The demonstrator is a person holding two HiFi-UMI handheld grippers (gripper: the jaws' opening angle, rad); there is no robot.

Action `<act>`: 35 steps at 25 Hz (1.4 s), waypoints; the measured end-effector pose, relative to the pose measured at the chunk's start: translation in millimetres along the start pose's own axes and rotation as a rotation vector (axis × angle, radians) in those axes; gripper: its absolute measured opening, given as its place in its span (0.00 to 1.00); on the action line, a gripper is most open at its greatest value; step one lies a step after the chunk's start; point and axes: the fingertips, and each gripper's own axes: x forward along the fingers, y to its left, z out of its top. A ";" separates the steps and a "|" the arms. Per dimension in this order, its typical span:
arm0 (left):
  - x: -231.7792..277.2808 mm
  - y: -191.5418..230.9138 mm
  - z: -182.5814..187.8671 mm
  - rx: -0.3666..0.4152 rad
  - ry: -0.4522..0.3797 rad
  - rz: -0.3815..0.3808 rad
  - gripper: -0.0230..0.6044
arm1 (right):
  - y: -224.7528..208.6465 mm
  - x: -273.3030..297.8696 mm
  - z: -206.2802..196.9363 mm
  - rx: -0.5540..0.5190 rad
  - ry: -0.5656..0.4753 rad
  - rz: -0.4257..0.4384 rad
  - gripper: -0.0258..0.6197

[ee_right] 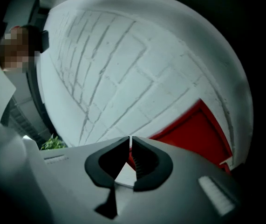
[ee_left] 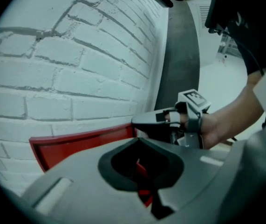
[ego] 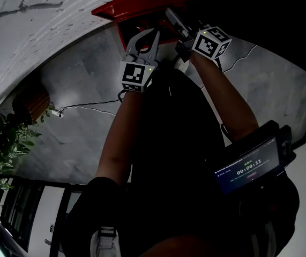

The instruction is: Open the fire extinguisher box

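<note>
The red fire extinguisher box (ego: 142,4) is mounted on a white brick wall, low down near the floor. It also shows as a red frame in the left gripper view (ee_left: 77,143) and as a red panel in the right gripper view (ee_right: 193,129). My left gripper (ego: 154,32) points at the box's dark underside. Its jaw tips (ee_left: 139,139) meet, and a red strip shows in the hollow behind them; I cannot tell whether it is pinched. My right gripper (ego: 170,12) reaches the box just to the right, and its tips (ee_right: 130,139) are closed with nothing between them.
The white brick wall (ee_left: 77,55) fills the background. A potted plant (ego: 2,143) stands at the left on the grey floor, where a thin cable (ego: 88,103) also runs. A dark device with a lit screen (ego: 249,167) hangs at the person's right side.
</note>
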 end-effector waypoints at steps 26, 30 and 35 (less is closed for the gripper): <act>-176.9 -97.4 221.5 0.151 -0.250 -0.078 0.04 | 312.5 -105.6 65.9 -0.675 0.165 0.363 0.06; -185.4 -92.1 228.6 0.161 -0.273 -0.069 0.04 | 320.5 -106.7 71.5 -0.703 0.152 0.376 0.05; -191.0 -84.9 239.9 0.166 -0.302 -0.073 0.04 | 325.7 -103.9 79.7 -0.732 0.138 0.377 0.05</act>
